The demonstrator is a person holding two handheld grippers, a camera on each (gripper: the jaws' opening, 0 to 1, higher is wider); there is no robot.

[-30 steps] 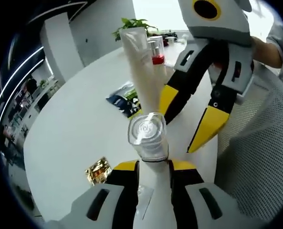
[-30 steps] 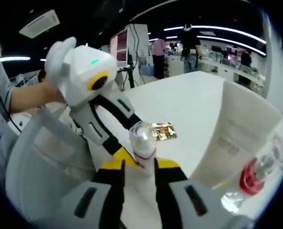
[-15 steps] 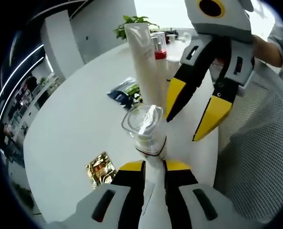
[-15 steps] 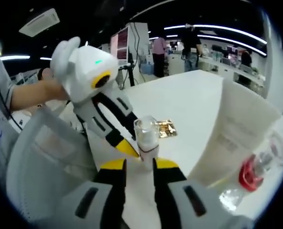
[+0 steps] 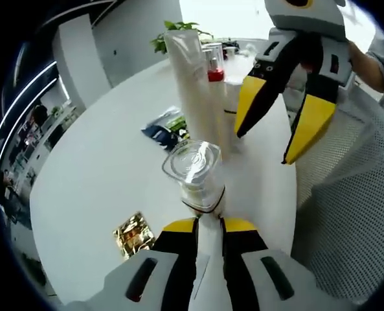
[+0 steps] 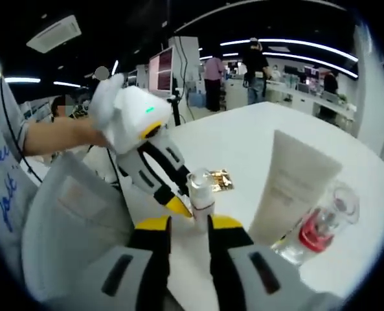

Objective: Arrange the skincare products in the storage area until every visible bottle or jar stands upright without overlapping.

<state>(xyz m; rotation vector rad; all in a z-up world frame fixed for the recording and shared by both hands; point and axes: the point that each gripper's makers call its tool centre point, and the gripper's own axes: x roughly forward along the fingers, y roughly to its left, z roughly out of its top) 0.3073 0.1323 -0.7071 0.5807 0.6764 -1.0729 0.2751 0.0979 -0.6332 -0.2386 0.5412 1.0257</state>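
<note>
Gripping the small clear-capped bottle (image 5: 196,173) at frame centre, the left gripper (image 5: 208,225) is clamping it upright; the right gripper (image 5: 281,133), upper right, is hanging wide-jawed beside the white tube (image 5: 195,81).

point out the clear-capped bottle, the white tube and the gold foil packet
clear-capped bottle (image 5: 193,166), left gripper view, on its clear cap
white tube (image 6: 289,188), right gripper view, on the middle of its body
gold foil packet (image 5: 134,233), left gripper view, on the middle of its crinkled face
</note>
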